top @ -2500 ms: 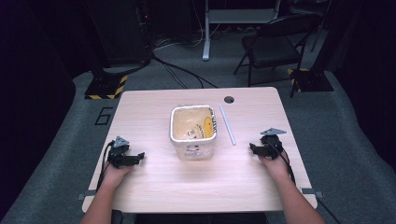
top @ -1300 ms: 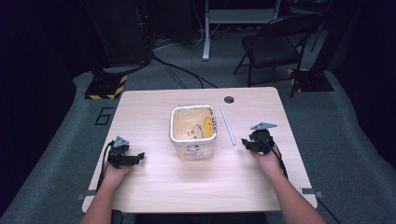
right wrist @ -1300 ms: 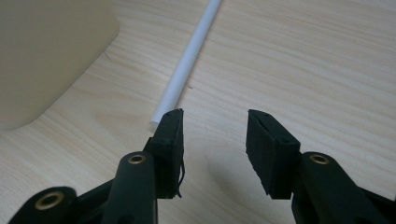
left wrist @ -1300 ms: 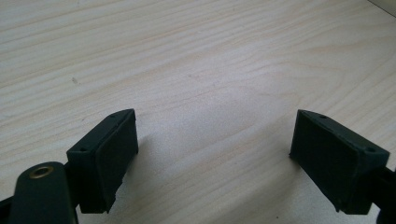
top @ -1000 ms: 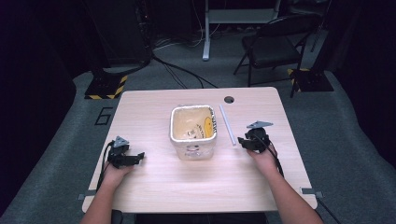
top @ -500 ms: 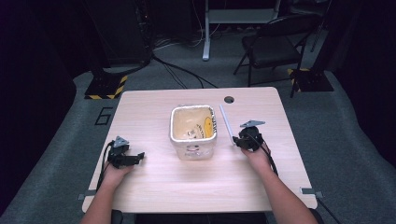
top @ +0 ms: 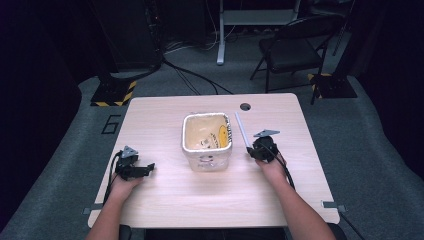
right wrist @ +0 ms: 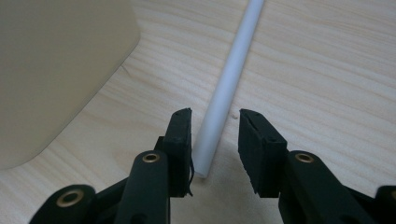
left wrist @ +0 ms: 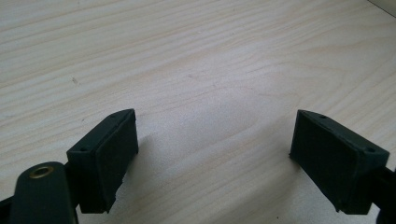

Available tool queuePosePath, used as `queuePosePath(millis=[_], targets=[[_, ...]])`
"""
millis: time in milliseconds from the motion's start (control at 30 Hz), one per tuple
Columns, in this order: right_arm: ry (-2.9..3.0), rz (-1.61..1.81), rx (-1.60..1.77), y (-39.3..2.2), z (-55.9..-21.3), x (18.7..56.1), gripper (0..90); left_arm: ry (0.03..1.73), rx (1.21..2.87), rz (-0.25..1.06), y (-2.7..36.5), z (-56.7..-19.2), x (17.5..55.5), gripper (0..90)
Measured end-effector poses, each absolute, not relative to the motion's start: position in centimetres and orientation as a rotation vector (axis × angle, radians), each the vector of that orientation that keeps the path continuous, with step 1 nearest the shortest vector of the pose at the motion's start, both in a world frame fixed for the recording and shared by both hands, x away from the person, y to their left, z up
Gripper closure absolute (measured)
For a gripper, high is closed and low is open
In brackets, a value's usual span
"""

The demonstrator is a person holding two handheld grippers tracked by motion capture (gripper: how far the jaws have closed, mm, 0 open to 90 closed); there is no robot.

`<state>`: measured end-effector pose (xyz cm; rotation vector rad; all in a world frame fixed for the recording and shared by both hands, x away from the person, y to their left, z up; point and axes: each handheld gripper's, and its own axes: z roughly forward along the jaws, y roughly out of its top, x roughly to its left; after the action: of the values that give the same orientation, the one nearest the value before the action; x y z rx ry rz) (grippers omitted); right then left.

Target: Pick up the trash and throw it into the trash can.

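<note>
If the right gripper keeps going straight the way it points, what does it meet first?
The white tube: its near end already lies between the right gripper's open fingers, so it would slide along it. The tub stays off to the side.

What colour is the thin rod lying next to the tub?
White. The rod shows best in the right gripper view, lying on the light wood table beside the tub.

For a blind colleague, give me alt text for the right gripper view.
The right gripper straddles the near end of a white tube lying on a wooden table, fingers open, not yet closed on it. A beige bin stands at left.
</note>
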<state>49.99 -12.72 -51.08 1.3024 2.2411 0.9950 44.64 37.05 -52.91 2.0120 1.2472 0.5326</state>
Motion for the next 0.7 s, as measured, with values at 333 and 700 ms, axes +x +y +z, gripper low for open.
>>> queuePosePath(millis=[333,700], targets=[[2.242,0.956,1.299,-11.7,-51.5,50.5,68.6,1.247,2.012,0.533,37.1,-52.9,44.7,14.6],[2.255,0.922,1.290,-11.8,-51.5,50.6,77.4,1.247,2.012,0.533,37.1,-52.9,44.7,14.6]])
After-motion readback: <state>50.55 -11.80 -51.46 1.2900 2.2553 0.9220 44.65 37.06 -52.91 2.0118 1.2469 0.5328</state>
